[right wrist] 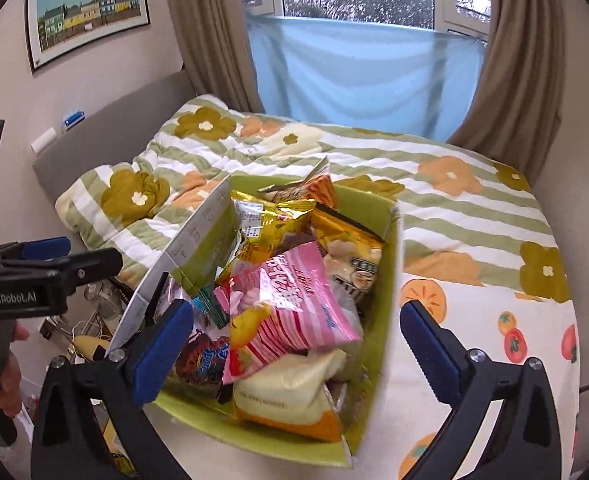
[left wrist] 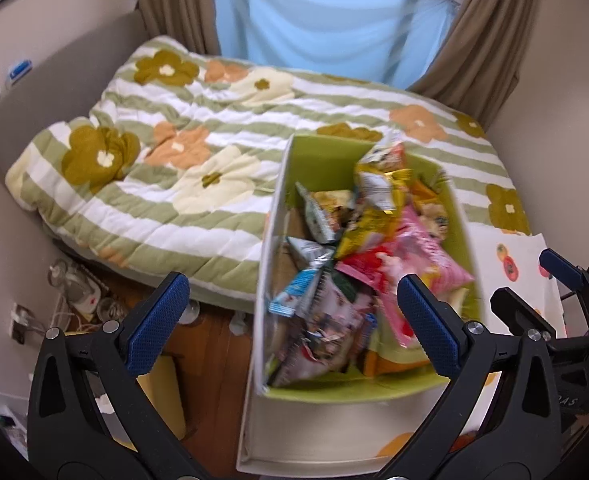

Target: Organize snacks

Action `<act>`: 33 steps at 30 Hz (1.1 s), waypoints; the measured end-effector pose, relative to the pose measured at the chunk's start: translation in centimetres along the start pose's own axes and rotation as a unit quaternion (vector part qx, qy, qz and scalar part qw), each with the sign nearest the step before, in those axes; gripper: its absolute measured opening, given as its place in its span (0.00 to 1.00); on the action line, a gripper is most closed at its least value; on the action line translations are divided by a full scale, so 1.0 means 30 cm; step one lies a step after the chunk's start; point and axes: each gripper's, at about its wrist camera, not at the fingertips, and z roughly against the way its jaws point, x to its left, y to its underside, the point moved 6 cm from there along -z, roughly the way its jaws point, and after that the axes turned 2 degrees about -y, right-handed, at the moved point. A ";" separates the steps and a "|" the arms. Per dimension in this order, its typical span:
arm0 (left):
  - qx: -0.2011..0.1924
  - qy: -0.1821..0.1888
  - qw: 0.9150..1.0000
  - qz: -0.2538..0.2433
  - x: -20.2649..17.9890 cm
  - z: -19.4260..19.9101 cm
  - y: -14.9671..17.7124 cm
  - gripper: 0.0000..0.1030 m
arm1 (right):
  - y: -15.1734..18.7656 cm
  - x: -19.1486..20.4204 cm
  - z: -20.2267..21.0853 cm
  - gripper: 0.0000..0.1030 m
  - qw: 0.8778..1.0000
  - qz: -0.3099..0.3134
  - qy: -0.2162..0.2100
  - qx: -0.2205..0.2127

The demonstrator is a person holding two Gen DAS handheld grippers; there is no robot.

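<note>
A white storage box with a green lining [left wrist: 326, 394] [right wrist: 388, 264] stands on the bed's near corner, filled with several snack packets. A pink striped packet [left wrist: 414, 256] [right wrist: 294, 300] lies on top, with gold packets [left wrist: 378, 188] [right wrist: 274, 216] behind it and a pale cream bag [right wrist: 290, 388] at the front. My left gripper [left wrist: 294, 316] is open and empty above the box's near left wall. My right gripper [right wrist: 294, 344] is open and empty over the box's near end. The right gripper also shows at the right edge of the left wrist view [left wrist: 534, 288], and the left gripper at the left of the right wrist view [right wrist: 70, 252].
The bed carries a green-striped flower quilt [left wrist: 198, 176] [right wrist: 454, 200] and a white cloth with orange fruit prints [right wrist: 514, 340]. Cables, glass items and a yellow object [left wrist: 78, 296] clutter the wooden floor left of the box. Curtains and a blue sheet [right wrist: 358, 72] hang behind.
</note>
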 end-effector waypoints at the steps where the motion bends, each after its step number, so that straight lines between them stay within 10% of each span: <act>1: -0.009 0.001 1.000 -0.004 -0.026 0.038 0.009 1.00 | 0.003 -0.008 0.031 1.00 1.000 0.000 -0.001 -0.005; 16: -0.141 0.007 0.988 -0.065 -0.421 0.535 0.234 1.00 | 0.140 -0.287 0.594 1.00 0.991 -0.036 0.094 -0.084; 33: -0.184 0.013 0.980 -0.078 -0.558 0.687 0.382 1.00 | 0.342 -0.393 0.851 1.00 0.980 -0.073 0.150 -0.109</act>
